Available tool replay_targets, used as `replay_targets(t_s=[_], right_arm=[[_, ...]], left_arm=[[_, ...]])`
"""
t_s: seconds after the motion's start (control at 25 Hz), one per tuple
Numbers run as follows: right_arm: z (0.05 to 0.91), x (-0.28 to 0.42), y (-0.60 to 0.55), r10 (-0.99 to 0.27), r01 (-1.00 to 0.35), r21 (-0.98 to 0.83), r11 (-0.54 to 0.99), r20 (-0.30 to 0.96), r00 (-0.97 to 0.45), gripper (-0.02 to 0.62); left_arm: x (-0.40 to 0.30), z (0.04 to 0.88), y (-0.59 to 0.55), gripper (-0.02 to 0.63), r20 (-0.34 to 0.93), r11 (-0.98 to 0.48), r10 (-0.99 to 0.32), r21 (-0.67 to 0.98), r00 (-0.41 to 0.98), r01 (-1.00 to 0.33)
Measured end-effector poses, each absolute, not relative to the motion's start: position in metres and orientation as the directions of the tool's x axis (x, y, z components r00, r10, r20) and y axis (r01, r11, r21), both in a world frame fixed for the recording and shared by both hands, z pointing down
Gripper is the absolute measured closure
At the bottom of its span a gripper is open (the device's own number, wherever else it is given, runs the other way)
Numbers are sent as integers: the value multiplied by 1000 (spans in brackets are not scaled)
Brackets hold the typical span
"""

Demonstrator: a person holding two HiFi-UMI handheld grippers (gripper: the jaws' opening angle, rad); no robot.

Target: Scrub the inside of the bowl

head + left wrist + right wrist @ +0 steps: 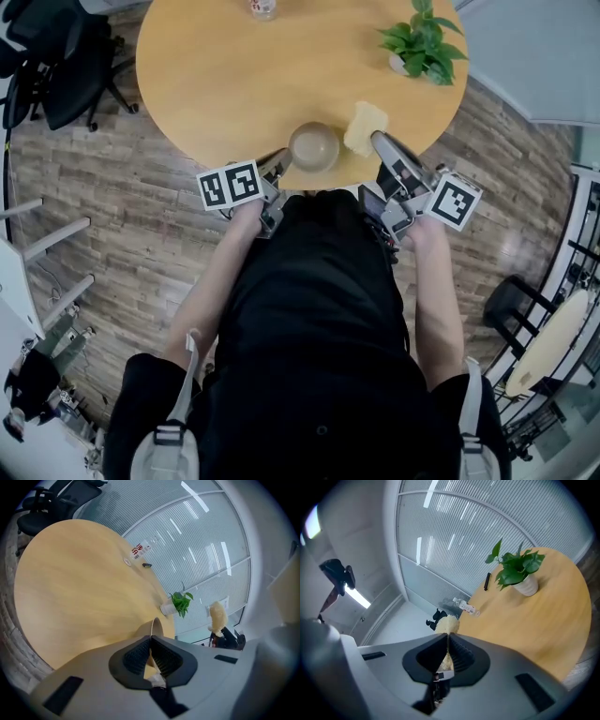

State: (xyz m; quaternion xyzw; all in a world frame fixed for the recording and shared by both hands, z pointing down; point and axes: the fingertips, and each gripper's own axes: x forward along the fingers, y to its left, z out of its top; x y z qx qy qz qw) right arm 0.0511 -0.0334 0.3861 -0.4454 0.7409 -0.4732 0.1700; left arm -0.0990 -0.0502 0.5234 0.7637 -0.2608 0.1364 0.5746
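A tan bowl (314,147) rests on the round wooden table (225,75) near its front edge. My left gripper (281,165) reaches it from the near left and is shut on its rim. In the left gripper view the bowl's rim (154,626) runs straight into the closed left gripper (151,643). My right gripper (376,140) is shut on a pale yellow sponge (365,126), which it holds just right of the bowl. In the right gripper view the sponge (446,624) sticks out past the closed right gripper (447,640).
A potted green plant (424,42) stands at the table's far right, and a clear bottle (262,7) lies at the far edge. Black office chairs (56,66) stand left of the table. The floor is wood plank.
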Motion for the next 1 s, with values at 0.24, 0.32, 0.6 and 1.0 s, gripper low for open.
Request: replay_targets(t_s=[0.24,0.32,0.6,1.0], right_arm=[[388,46,-26,-839,-506,-853,127,180,-514,569],[388,44,-25,-844,-510,-852,120,184,-505,569],[391,43,-34,-839,-513,-852,102,203,-505,569],[391,42,-51,-810,-526,-842,118,225,-542,569]], left_arm=[[-102,532,-56,584,513,-226,-203,805,834,-549],[-102,535,-58,584,512,-229,-193,806,837,-545],[-94,541,-69,583,498,-225,-170,820,850,-526],[-91,551,-75,477,526,-235,-178,798,831,-555]])
